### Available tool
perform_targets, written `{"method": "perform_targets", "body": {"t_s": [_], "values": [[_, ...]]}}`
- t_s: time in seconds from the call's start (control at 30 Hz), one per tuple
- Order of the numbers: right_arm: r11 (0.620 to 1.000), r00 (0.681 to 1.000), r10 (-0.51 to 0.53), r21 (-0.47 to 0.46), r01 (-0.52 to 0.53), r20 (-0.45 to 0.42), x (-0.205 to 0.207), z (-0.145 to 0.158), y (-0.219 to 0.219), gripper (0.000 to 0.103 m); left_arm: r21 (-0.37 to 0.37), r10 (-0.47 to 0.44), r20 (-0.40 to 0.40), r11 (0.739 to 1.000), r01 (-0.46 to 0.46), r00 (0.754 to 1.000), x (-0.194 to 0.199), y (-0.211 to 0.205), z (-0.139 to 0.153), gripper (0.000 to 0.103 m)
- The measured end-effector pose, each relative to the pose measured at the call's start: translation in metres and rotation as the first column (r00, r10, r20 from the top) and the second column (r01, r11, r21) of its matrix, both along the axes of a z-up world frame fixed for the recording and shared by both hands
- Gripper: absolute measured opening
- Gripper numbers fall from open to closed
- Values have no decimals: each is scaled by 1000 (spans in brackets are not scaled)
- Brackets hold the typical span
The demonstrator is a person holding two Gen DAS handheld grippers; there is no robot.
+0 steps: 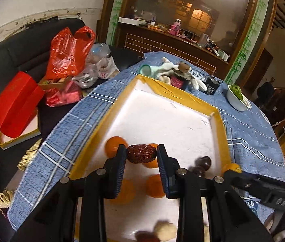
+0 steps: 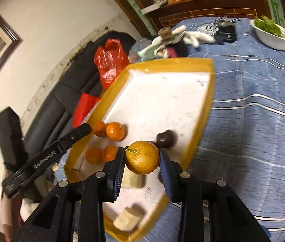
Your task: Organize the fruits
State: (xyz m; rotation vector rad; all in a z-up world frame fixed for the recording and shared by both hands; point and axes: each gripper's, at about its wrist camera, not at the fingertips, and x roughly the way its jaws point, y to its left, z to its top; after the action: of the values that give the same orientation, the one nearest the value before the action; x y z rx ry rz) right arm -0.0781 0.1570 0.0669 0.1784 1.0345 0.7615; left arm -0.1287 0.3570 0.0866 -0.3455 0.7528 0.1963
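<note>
Over a yellow-rimmed white tray (image 1: 219, 119) on a blue-clothed worktop (image 2: 253, 121), the left tool (image 1: 141, 156) pinches a wrinkled red date (image 1: 141, 153) end to end, apparently mid-sort, while the right tool (image 2: 141, 159) clamps a stemmed orange (image 2: 142, 157) above the tray's near half. Four small oranges (image 2: 115, 131) sit paired by the tray's left wall, seemingly grouped by kind. At least two dark fruits (image 1: 203, 161) lie toward the right wall, and blurred pale pieces (image 2: 128, 219) lie nearest the cameras.
</note>
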Motion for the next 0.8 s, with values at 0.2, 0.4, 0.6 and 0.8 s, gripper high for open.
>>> {"method": "perform_targets", "body": {"t_s": [0.2,0.4,0.6,0.8], "values": [[1000,1000,-18,5,18,-4,0,-1,7,45,-21,40,48,999,-39,998,-19,13,5,65],[998,996,-67,-8,68,61,-10,17,-3,49,14,51,81,999,-52,995,-32,8,19,71],[989,978,-126,-58,137,166,-37,32,-25,55,213,111,199,965,-153,974,-58,-26,53,89],[983,959,-148,-70,170,242,-66,41,-39,59,386,112,353,887,-253,929,-88,-78,88,103]]}}
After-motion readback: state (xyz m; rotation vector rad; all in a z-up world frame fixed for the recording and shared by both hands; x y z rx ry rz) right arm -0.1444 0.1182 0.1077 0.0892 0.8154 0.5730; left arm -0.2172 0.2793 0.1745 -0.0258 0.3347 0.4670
